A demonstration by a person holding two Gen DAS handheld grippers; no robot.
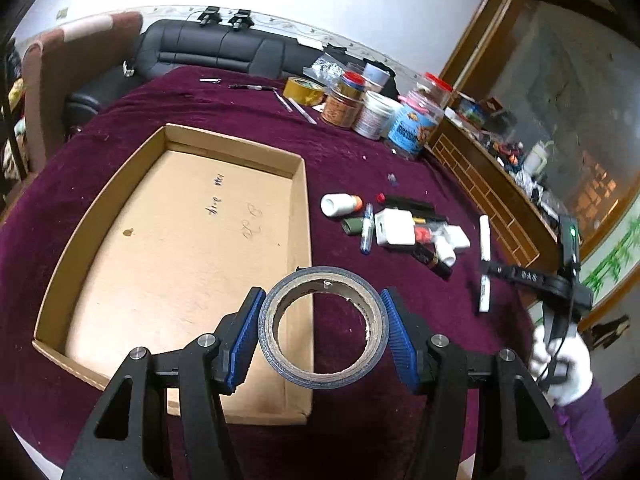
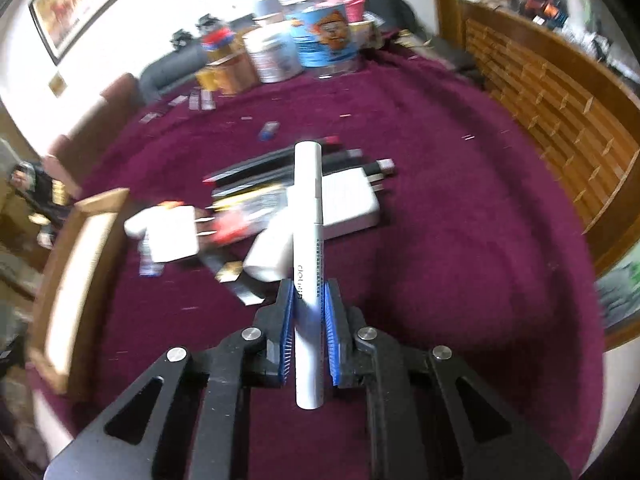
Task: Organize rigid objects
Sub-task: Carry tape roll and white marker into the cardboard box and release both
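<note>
Left wrist view: left gripper point(image 1: 323, 330) clamped a tape roll point(image 1: 323, 327) above the cardboard box point(image 1: 298, 208) edge. Right gripper point(image 2: 308, 316) clenched a white marker point(image 2: 306, 216) over cluttered maroon cloth point(image 2: 460, 248).

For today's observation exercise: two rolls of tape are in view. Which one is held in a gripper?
The dark blue tape roll, pinched between the left gripper pads over the cardboard box edge. The yellow tape roll lies far back beside the jars.
</note>
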